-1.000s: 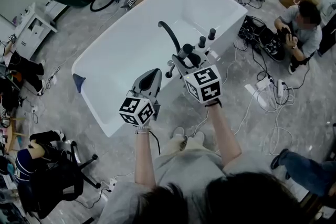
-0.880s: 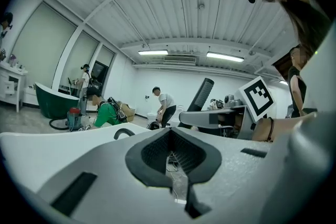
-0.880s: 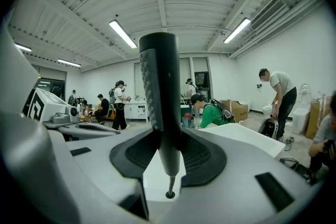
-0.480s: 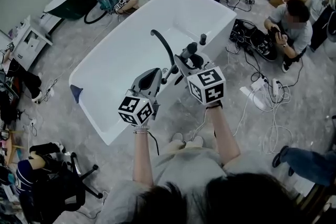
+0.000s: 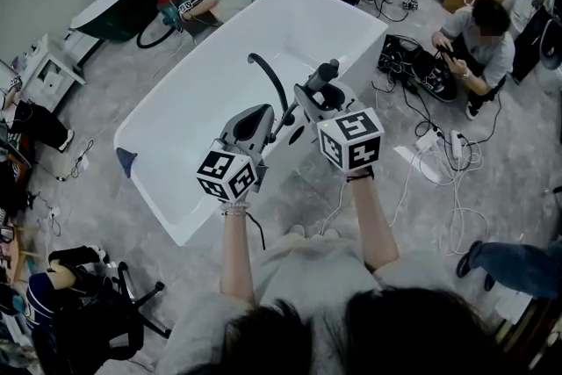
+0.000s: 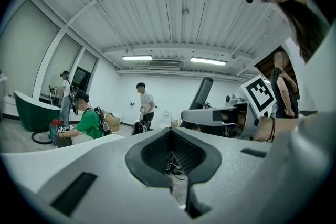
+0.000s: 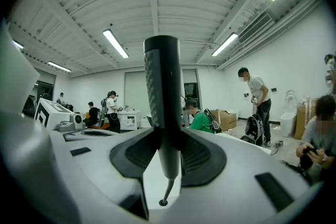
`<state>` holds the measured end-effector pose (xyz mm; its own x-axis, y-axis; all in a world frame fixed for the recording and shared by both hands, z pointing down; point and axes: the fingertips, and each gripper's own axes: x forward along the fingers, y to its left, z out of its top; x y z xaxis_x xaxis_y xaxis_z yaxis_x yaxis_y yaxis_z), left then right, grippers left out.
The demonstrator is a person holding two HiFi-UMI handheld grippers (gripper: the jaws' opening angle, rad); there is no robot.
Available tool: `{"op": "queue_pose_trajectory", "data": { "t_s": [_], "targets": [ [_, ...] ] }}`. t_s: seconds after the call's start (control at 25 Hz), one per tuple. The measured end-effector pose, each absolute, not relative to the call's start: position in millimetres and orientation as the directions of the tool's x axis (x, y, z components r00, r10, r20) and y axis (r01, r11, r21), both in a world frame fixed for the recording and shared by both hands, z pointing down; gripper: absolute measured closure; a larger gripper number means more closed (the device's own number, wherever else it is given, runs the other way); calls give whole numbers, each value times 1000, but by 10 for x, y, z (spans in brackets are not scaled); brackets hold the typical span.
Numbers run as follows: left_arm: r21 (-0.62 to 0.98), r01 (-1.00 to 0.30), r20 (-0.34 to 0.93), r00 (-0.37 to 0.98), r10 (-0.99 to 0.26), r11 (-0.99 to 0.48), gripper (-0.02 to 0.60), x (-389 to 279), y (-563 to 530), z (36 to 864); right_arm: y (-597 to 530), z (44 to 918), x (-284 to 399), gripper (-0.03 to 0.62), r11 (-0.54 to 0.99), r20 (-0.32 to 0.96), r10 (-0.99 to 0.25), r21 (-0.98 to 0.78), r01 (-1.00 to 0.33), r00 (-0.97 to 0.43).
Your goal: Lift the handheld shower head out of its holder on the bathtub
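Right gripper (image 7: 164,139) is clamped on the handheld shower head (image 7: 163,86). Its own view shows the dark handle standing upright between the jaws, pads pressed on both sides, white tub surface visible in the gap below. The head view can't confirm that contact. There the shower head (image 5: 327,73) is just a dark cylinder sticking up past the right gripper (image 5: 318,92), over the near rim of the white bathtub (image 5: 211,92), beside the curved black faucet spout (image 5: 270,76). I can't make out the holder in any view. Left gripper (image 6: 172,139) has its jaws together with only a thin slit between them and nothing held, which only its own view shows. From the head view the left gripper (image 5: 255,120) is beside the right one, slightly nearer the person, over the tub edge. The left gripper view also gives a side look at the right gripper's marker cube (image 6: 258,93), with the shower head (image 6: 202,93) angled up beside it. Only the head view shows the cables (image 5: 439,154) on the floor right of the tub.
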<state>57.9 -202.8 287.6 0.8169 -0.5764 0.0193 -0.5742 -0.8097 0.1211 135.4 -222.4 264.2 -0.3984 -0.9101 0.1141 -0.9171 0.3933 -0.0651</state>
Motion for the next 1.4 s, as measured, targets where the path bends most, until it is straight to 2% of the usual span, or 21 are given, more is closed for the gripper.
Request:
{"op": "queue_pose_trajectory", "data": {
  "t_s": [1.4],
  "targets": [
    [92, -533, 4, 845, -535, -841, 575, 741, -1982, 2780, -2150, 2571, 1343, 462, 388, 86, -916, -60, -920, -391]
  ]
}}
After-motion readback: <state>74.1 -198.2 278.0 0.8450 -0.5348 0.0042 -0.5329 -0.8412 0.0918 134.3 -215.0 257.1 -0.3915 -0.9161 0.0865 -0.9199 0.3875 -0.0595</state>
